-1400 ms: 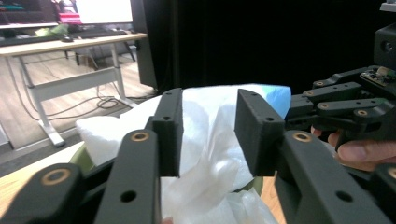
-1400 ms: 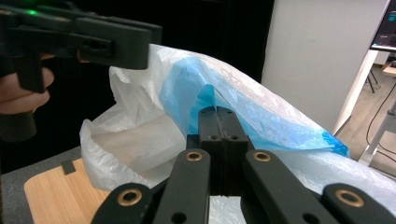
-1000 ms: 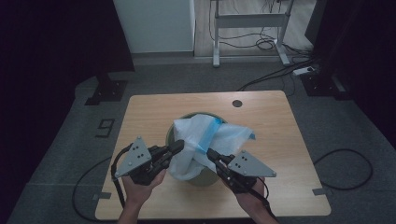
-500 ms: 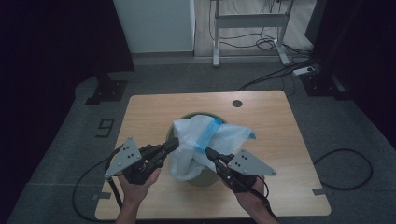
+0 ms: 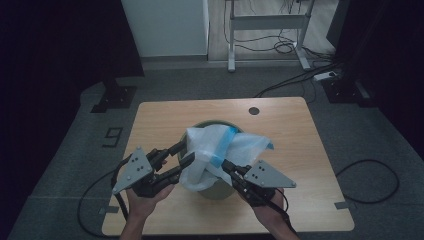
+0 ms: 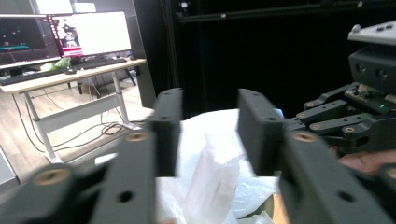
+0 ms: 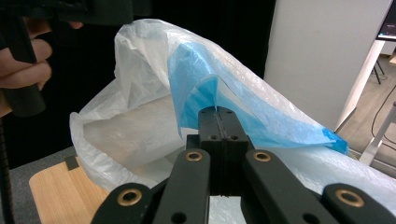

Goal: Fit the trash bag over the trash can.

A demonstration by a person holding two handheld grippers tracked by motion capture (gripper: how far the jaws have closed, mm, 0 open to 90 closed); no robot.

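Lining the green bin [image 5: 220,189] at table centre, the white-and-blue bag [image 5: 215,150] is pinched by the right gripper [image 5: 226,165] at five o'clock; the left gripper [image 5: 184,152], at nine o'clock, has just been opening, its jaws apart around the plastic.

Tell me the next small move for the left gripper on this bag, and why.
Probably ease the left gripper forward and close it on the bag's near rim. Its jaws have just been opening, with white plastic between them unpinched, while the right gripper is shut on the blue edge above the bin.

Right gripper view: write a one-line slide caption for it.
Right gripper shut on the blue-banded edge of a white plastic bag, above the wooden table.
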